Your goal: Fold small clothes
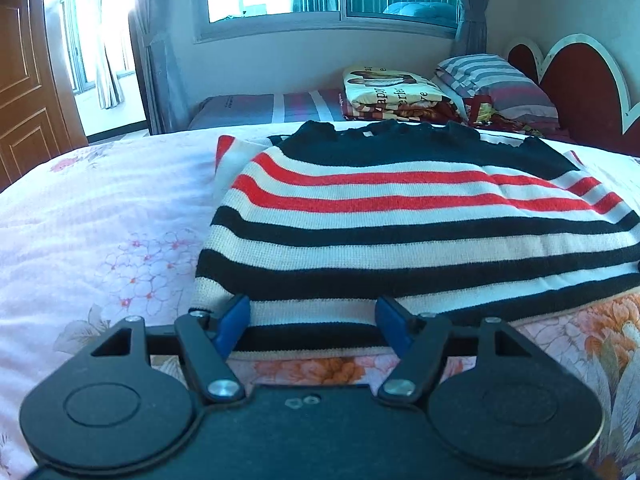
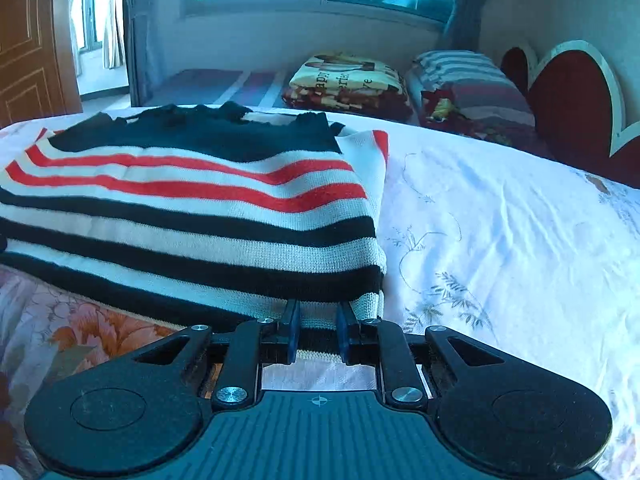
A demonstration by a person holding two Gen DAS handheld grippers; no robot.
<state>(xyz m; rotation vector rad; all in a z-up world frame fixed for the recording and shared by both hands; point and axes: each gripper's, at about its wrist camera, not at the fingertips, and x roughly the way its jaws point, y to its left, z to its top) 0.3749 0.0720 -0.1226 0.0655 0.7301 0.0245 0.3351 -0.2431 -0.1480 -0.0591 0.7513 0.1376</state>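
Sweater [image 1: 400, 220], striped black, white and red, lies folded flat on the bed [image 1: 100, 220]. Left tongs [image 1: 314, 326] stand wide at the sweater's near hem, its edge between the blue pads, not pressed. Right tongs [image 2: 318, 334] stand narrow, clamped on the hem at its other near corner. Beyond the sweater: folded blankets [image 1: 390, 90], striped pillow [image 1: 492, 80], heart-shaped headboard [image 1: 580, 88].

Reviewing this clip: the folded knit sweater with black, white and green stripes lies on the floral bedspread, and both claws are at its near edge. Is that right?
Not quite: the folded knit sweater has black, white and red stripes, not green, as both wrist views show. The rest stands: it lies on the floral bedspread, with the left claw and the right claw at its near edge.
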